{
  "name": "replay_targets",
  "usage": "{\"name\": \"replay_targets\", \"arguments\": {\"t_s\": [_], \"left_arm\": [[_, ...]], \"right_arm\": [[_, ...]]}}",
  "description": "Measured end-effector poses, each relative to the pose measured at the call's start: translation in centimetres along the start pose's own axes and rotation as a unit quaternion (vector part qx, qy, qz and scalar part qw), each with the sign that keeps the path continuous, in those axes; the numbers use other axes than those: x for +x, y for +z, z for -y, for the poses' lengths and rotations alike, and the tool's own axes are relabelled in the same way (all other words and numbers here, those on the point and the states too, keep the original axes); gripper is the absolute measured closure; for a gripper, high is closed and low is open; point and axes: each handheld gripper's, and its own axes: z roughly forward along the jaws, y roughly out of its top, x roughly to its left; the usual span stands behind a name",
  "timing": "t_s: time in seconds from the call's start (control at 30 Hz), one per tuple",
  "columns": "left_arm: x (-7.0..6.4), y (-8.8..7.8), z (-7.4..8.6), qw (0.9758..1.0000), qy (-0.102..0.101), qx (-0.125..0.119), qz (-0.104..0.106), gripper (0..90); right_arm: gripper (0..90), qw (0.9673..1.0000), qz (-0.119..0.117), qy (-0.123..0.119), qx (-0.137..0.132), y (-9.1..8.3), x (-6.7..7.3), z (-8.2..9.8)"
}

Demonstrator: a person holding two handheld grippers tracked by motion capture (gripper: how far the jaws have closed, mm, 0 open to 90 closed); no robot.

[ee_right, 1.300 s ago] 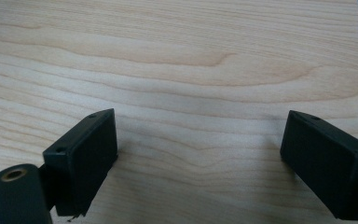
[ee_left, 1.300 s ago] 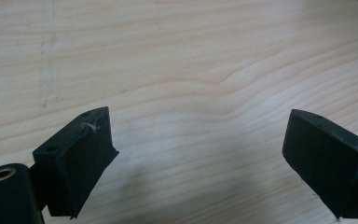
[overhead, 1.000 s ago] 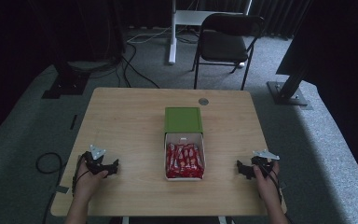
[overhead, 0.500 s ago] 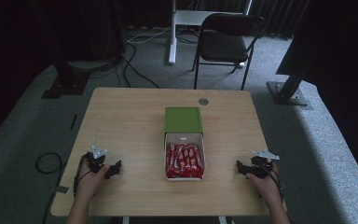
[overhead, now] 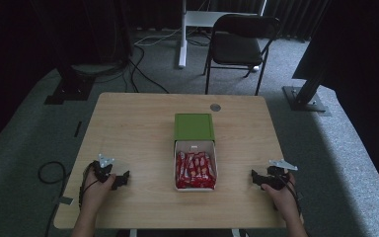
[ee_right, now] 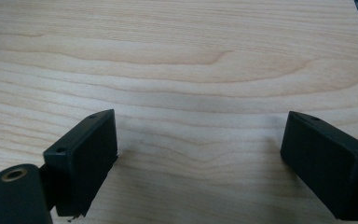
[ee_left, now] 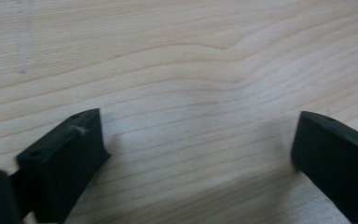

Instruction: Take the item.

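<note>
High view: left claw point(overhead: 121, 178) just widened, right claw point(overhead: 257, 178) wide, both empty, flanking box point(overhead: 196, 170)

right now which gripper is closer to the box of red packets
Left, narrowly. The left gripper rests on the table beside the box; the right gripper sits slightly farther off on its other side.

The high view is dim and slightly soft: the room's edges sink into near black, while the pale wooden bench point(overhead: 143, 128) catches an even, muted light with no glare and only faint shadows. In the left gripper view the wood grain is sharp in the middle, but the near black jaws are blurred and cast soft grey shadows. The right gripper view is brighter and clearer, its jaws likewise out of focus.
</note>
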Motion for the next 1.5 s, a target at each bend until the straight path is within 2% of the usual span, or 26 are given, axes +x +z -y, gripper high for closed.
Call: {"name": "replay_targets", "arguments": {"t_s": [0.13,0.57,0.8,0.93,1.23,1.5], "left_arm": [[0.0,0.0,0.0,1.0,0.0,0.0,0.0,2.7],[0.0,0.0,0.0,1.0,-0.003,-0.001,-0.001,2.3],[0.0,0.0,0.0,1.0,-0.004,-0.001,-0.001,2.2],[0.0,0.0,0.0,1.0,-0.003,0.0,-0.001,2.2],[0.0,0.0,0.0,1.0,-0.003,-0.001,-0.002,2.3],[0.0,0.0,0.0,1.0,-0.003,-0.001,-0.002,2.2]], "right_arm": [[10.3,0.9999,0.012,0.002,-0.001,-0.2,-0.1,-0.2],[10.2,0.9992,0.012,0.028,-0.027,-2.1,0.5,-1.9],[10.2,0.9989,0.006,0.019,-0.043,-3.3,1.4,-3.0],[10.2,0.9986,-0.003,0.011,-0.052,-4.0,2.2,-3.8],[10.3,0.9969,-0.033,-0.016,-0.07,-5.6,5.2,-5.7],[10.4,0.9931,-0.067,-0.034,-0.089,-6.7,8.1,-7.6]]}}
